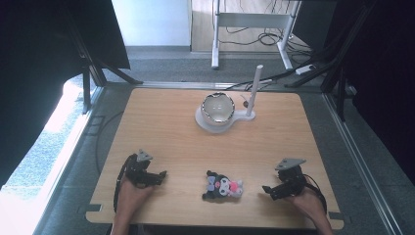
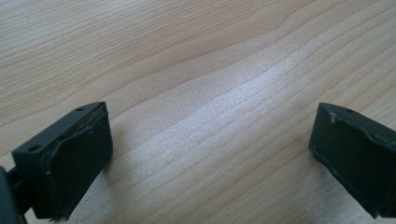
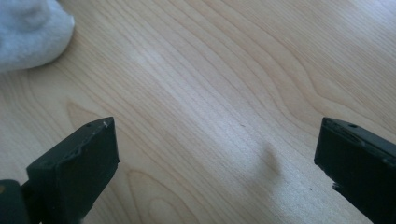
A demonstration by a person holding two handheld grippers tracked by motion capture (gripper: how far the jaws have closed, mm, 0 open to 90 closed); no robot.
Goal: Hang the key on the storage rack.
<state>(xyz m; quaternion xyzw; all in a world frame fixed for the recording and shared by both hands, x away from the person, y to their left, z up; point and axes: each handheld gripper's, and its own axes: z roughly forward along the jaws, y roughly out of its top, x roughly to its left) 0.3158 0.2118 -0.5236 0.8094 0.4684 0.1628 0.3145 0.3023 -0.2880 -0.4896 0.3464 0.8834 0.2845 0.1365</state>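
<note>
Resting on table (image 1: 166,127): 1 plush toy (image 1: 223,186), 1 bowl (image 1: 218,108).

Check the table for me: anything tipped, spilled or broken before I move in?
Nothing spilled. The plush toy lies on its side between the open grippers. The bowl on the white stand has a jagged, eggshell-like rim, which may be its design.
</note>
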